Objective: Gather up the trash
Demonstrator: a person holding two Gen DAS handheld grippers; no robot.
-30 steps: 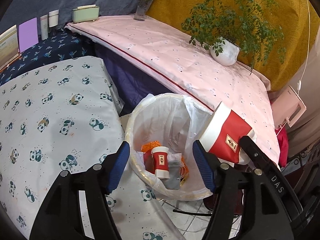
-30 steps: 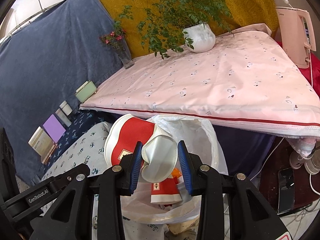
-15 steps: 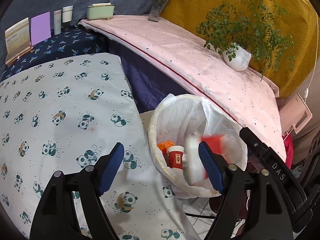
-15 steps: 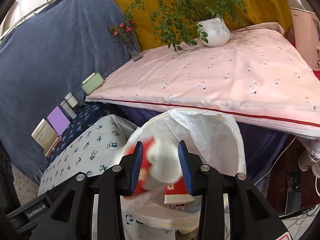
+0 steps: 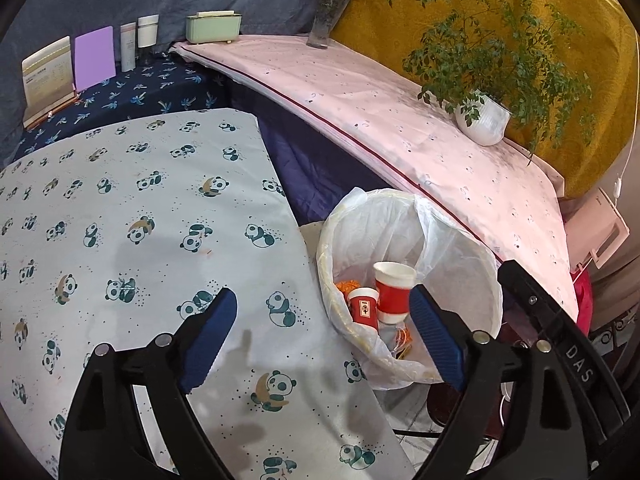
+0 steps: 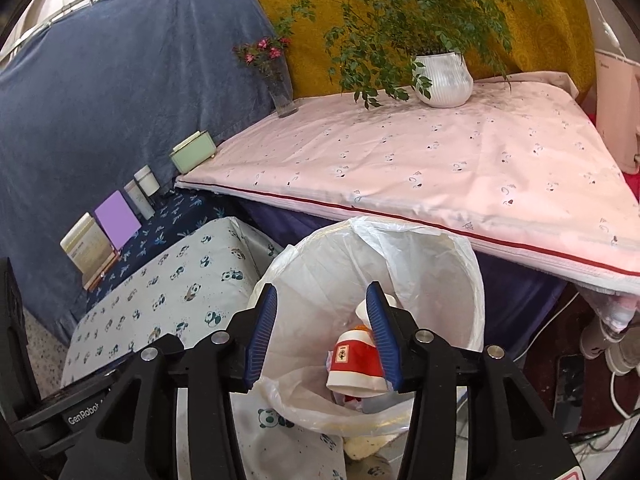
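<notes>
Both tools hang with jaws apart and nothing in them, the right tool [image 6: 320, 332] just above the white plastic-lined bin [image 5: 472, 248], the left tool [image 5: 324, 340] over the panda-print tabletop [image 5: 140, 208]. Two red-and-white paper cups [image 5: 393, 286] lie in the bin on orange scraps. I see no loose trash on the pink tabletop [image 6: 420, 160] beyond, so collecting looks nearly done.

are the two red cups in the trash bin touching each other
Touching. In the left wrist view the taller red cup leans against the smaller red cup inside the trash bin, with no gap between their sides.
</notes>
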